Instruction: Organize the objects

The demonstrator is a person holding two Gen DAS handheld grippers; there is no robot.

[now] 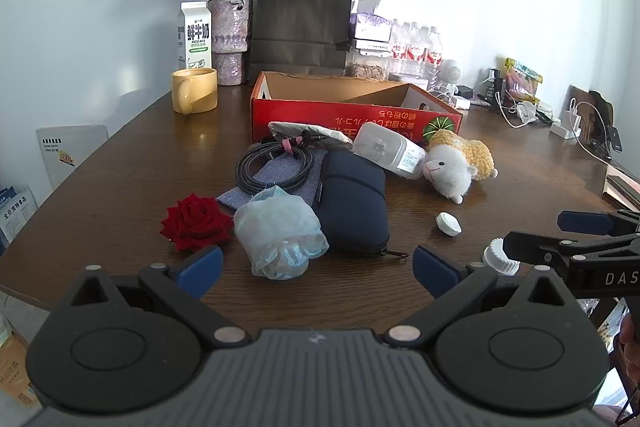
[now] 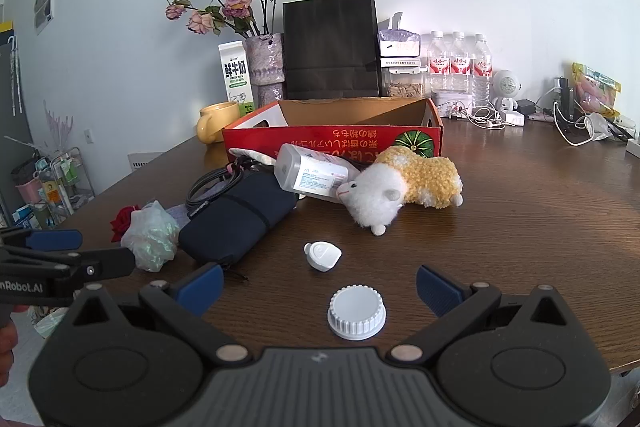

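Both tools stand spread wide with nothing between their pads: the left tool hangs over the near edge of the dark wooden bench, the right tool just short of a white ribbed plastic cap.

The things to sort lie in a loose heap in front of the open red cardboard box, which looks empty as far as we can see into it.

Heap, left to right:
- red fabric rose
- crumpled clear plastic bag
- navy zip pouch
- coiled braided cable on a grey-blue cloth
- white plastic bottle lying on its side
- white and yellow plush sheep

A small white flat gadget lies apart, between the cap and the heap.

Risks as we judge them:
- The cap is low and flat; pads coming in at a slant may skate over it or push it off the near edge.
- The bag is limp and rests against the pouch and rose; a pinch may drag its neighbours along.
- The bottle leans on the pouch and sheep; lifting either could set it rolling.
- The cable could snag the cloth.
- The two tools are close together; reaching across risks a knock.
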